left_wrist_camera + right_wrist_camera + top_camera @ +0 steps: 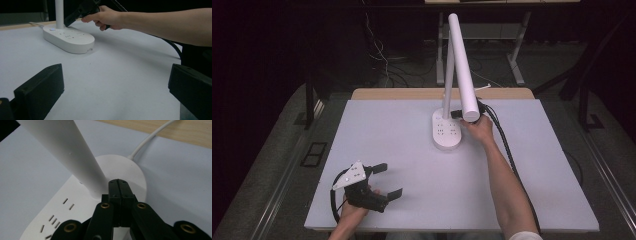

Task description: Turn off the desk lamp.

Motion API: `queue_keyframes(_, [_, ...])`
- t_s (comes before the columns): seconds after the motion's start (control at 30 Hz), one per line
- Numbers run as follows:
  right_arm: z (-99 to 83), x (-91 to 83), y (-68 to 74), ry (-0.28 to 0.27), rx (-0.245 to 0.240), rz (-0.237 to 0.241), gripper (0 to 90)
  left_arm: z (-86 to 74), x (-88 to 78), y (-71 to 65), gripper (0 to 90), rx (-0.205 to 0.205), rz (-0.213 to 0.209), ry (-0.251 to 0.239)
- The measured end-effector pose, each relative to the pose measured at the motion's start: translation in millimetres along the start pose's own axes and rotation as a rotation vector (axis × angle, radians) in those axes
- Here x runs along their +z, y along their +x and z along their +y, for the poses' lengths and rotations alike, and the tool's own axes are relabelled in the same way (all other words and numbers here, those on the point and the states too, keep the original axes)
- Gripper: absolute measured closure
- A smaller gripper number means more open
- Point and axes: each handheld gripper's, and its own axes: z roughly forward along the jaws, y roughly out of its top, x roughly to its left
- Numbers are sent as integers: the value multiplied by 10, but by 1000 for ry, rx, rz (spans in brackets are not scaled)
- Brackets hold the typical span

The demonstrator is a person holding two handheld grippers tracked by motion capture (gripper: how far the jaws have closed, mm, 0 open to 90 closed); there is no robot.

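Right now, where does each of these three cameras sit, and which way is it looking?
High view: above the table's near edge, looking forward and down at the white desk lamp with sockets in its oval base; both forearms show.
Left gripper view: rides the open left gripper, looking level across the table at the lamp and the right hand.
Right gripper view: looks along the shut right gripper at the lamp base.
All three share the lamp.

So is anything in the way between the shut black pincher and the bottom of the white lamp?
No, nothing visible is in the way. The right gripper, jaws shut together, has its tips right over the lamp base, next to the lamp's upright post. Whether the tips touch the base cannot be told. The left gripper rests open, far away.
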Motion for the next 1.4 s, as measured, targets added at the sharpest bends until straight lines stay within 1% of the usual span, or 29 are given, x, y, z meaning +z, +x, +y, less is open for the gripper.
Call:
queue_keyframes(0.13, [2, -4, 4, 4, 2, -2, 900, 2, 0, -1, 0, 0, 3, -2])
queue_keyframes(0.23, [3, -2, -7, -4, -2, -1, 900, 2, -6, -6, 0, 6, 5, 1])
queue_keyframes(0.37, [5, -6, 4, 2, 1, -3, 900, 2, -8, -2, 0, 3, 6, -2])
queue_keyframes(0.47, [2, -4, -6, -3, -2, 1, 900, 2, -10, 0, 0, 3, 7, -2])
queue_keyframes(0.53, [1, -6, 1, -2, 4, 3, 900, 2, -11, 1, 0, 3, 7, -3])
queue_keyframes(0.6, [5, -4, 13, -3, -14, -6, 900, 2, -10, 1, 0, 1, 9, -2])
queue_keyframes(0.73, [-1, -5, 9, -4, 3, -4, 900, 3, -12, -3, 0, 4, 7, -3])
queue_keyframes(0.77, [-2, -4, 16, -5, -8, -12, 900, 3, -12, -4, 0, 5, 7, -2])
queue_keyframes(0.83, [-4, -2, 27, -2, -12, -18, 900, 3, -15, -6, 0, 7, 7, 0])
queue_keyframes(0.9, [-8, 7, 40, -3, -28, -30, 900, 3, -16, -9, 0, 8, 7, 1])
queue_keyframes(0.97, [-13, 4, 36, -6, -12, -27, 900, 3, -17, -9, 0, 9, 6, 1])
queue_keyframes(1.1, [-4, 2, 37, -1, -8, -26, 900, 3, -17, -2, 0, 3, 7, -3])
queue_keyframes(1.17, [-2, -8, 20, -11, 5, -14, 900, 3, -18, 1, 0, 2, 8, -3])
queue_keyframes(1.23, [0, -20, 14, -7, 2, -22, 900, 2, -15, 6, 0, 2, 8, -3])
queue_keyframes(1.3, [-2, -35, 3, -8, 2, -20, 900, 2, -14, 4, 0, 1, 9, -2])
queue_keyframes(1.33, [-4, -71, -11, -25, 9, -11, 900, 2, -14, 3, 0, 1, 8, -3])
queue_keyframes(1.37, [-4, -71, -11, -25, 9, -11, 900, 3, -15, 2, 0, 2, 9, -2])
queue_keyframes(1.4, [-5, -94, -17, -36, 16, -4, 900, 3, -15, 1, 0, 2, 9, -3])
